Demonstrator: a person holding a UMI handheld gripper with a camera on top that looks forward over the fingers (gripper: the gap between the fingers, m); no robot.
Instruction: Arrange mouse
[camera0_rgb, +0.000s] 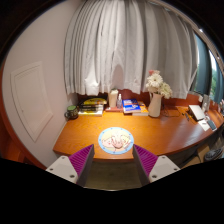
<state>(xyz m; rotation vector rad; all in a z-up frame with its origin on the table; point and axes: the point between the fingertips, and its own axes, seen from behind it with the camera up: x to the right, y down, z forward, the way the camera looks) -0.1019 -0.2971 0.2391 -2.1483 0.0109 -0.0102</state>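
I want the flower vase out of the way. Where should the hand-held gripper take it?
Grip the vase around its lower body, below the flowers, coming in level from the front, since it stands upright. The hand-held gripper is open.

My gripper's (113, 160) fingers carry magenta pads (80, 159) on pale grey bodies. Just ahead of them and between them I see a round plate (116, 141) in white with a scattered pattern of orange and blue, though I can't make out the motif. It lies on a warm orange-brown wooden desk (160, 130). Beyond the fingers, off to the right, a cream vase (154, 104) carries white and pale pink flowers (155, 82). Farther back hang white curtains (125, 45) with grey folds. A stack of yellow and blue books (96, 104) sits beyond the left finger.
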